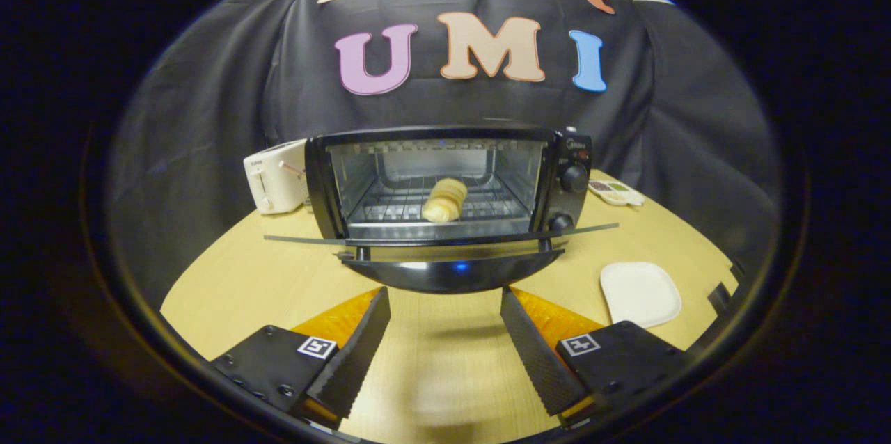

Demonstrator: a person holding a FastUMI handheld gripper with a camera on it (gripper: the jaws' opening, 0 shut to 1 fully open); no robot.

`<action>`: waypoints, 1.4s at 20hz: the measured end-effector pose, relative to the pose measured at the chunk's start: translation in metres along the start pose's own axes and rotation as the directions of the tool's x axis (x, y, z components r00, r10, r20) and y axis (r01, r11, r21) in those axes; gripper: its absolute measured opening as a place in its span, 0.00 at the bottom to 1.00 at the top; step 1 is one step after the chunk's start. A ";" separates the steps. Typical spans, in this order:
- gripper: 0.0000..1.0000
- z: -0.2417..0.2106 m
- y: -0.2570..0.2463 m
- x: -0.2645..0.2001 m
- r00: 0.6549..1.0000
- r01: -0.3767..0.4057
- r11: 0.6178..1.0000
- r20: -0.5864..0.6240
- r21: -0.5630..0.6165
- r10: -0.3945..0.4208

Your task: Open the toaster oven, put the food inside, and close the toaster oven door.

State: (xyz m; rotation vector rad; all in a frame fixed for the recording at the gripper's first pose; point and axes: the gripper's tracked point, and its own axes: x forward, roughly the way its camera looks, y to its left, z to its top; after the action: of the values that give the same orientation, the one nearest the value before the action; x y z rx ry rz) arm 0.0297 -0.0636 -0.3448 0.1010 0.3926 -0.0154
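Observation:
A black toaster oven stands on the wooden table just beyond my fingers. Its glass door hangs fully open, lying flat toward me. Inside, on the wire rack, rests a pale spiral-shaped pastry. My gripper is open, its two fingers spread wide just short of the door's front edge, with nothing between them.
A white pop-up toaster sits left of the oven. An empty white square plate lies on the table right of my fingers. A small flat packet lies behind the oven's right side. Black cloth walls the booth.

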 end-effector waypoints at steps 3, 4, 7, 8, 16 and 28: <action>1.00 0.027 -0.008 0.011 0.998 0.010 1.000 0.054 -0.023 -0.009; 1.00 0.038 -0.009 0.013 0.997 0.009 1.000 0.078 -0.027 -0.007; 1.00 0.064 -0.013 0.020 0.993 0.004 1.000 0.121 -0.021 -0.001; 1.00 0.072 -0.013 0.022 0.991 0.002 1.000 0.133 -0.021 0.000; 1.00 0.144 -0.019 0.014 0.955 -0.056 0.995 0.295 0.084 0.029; 1.00 0.190 -0.028 -0.043 0.907 -0.057 0.991 0.421 0.119 0.001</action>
State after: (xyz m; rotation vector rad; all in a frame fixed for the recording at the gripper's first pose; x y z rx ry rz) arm 0.0617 -0.1114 -0.1565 0.2267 -0.0444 -0.0324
